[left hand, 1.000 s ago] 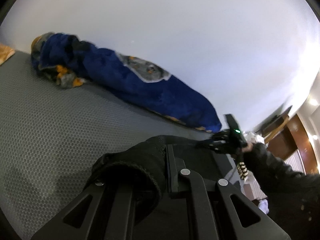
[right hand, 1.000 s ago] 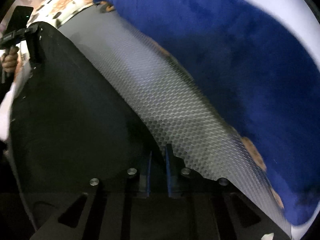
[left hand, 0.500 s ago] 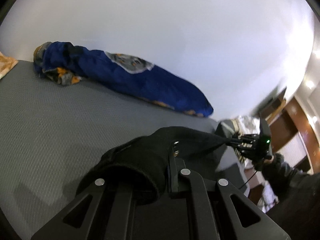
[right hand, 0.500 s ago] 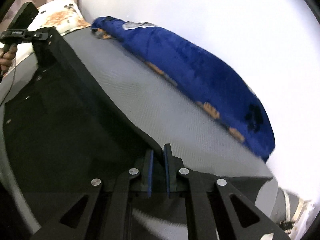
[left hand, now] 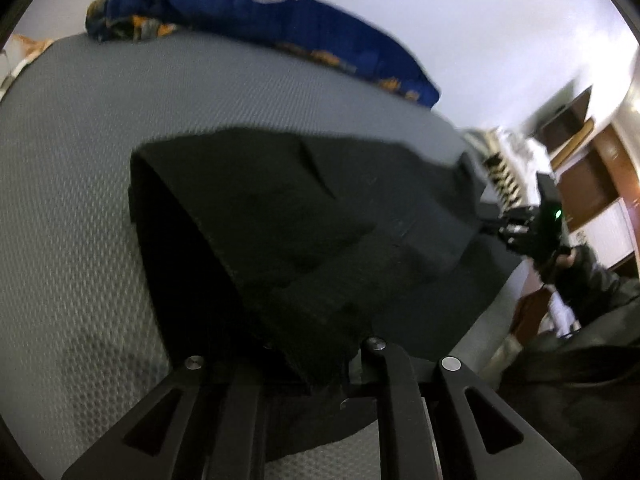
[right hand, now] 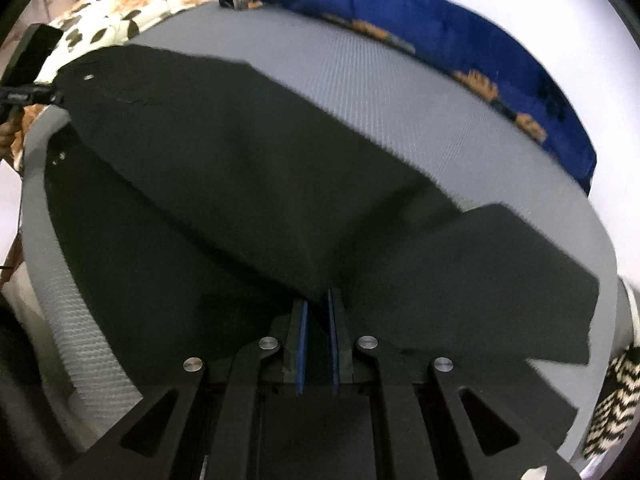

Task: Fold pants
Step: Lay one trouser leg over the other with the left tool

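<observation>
Your two grippers hold a pair of black pants (right hand: 248, 168) stretched above a grey honeycomb-textured mattress (right hand: 384, 92), one gripper at each end of the lifted fold. Your right gripper (right hand: 318, 312) has its blue-lined fingers (right hand: 301, 344) pressed nearly together with a thin edge of the dark cloth pinched between them; from that pinch the fabric fans out toward the mattress's far left corner, where your left gripper (right hand: 28, 92) grips the other end, and a second flap lies over the right side of the mattress. Seen from the left wrist, your left gripper (left hand: 320, 364) has a thick, ribbed hem of the pants bunched between its fingers; the jaws have just been easing apart, yet the cloth sits clamped in the narrow gap. Across that view the pants (left hand: 304, 216) run to your right gripper (left hand: 516, 228), held in a dark-sleeved hand (left hand: 576, 268) off the mattress's right edge. A rolled blue blanket (right hand: 460, 36) with orange patches lies along the mattress's far edge against a white wall. A floral pillow (right hand: 112, 12) sits at the far left corner.
</observation>
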### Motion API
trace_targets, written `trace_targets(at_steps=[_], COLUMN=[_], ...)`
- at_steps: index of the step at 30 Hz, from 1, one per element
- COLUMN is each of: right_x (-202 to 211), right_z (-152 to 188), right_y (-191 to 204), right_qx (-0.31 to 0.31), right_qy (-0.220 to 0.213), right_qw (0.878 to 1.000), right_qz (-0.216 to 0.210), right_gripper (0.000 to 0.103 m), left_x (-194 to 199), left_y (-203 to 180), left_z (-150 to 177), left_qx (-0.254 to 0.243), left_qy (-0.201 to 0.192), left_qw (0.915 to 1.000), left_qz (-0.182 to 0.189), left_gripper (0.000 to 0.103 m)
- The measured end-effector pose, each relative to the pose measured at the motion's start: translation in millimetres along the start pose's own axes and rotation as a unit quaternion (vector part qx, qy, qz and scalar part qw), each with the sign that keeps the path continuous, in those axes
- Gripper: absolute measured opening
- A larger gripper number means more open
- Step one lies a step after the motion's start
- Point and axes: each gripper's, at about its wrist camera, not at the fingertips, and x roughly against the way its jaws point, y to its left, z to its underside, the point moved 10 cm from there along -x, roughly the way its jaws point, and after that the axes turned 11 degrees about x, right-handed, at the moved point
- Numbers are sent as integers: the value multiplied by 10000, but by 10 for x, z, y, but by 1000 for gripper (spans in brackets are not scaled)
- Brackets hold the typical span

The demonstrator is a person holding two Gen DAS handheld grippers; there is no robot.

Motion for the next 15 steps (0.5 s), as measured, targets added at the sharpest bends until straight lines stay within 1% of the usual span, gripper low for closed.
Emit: trace_targets(at_steps=[2,4,7,9,11,13,14,15], right_x=[-55,-62,-43,-41,-43,-43,-43,-34], right_z=[15,18,10,3,9,11,13,18], right_y=[9,12,26,23,40,38,43,56], right_qx=[-52,-55,-59,-60,-96,-136,-146,-166], right_qy=[42,39,74,78,80,74,68,62], right_qw=[10000,9999,9999,9999,9998,9998,9998,9998], right_qz=[35,91,121,130,134,128,123,116], right_gripper=[7,7,8,8,8,9,9,9], left_x=[-79,-114,-94,-64,-32,25,55,104], left_y=[43,63,40,51,66,92,79,81], left_z=[75,113,123,181,224,250,258,280], left_qx=[13,30,100,2,-66,-76,-73,-58], left_qy=[109,143,200,254,320,304,296,250], left_qw=[9998,9997,9996,9995,9991,9986,9986,9986], left_qz=[-146,-208,-152,-165,-279,-418,-424,-459], left_gripper=[14,14,15,17,21,30,31,35])
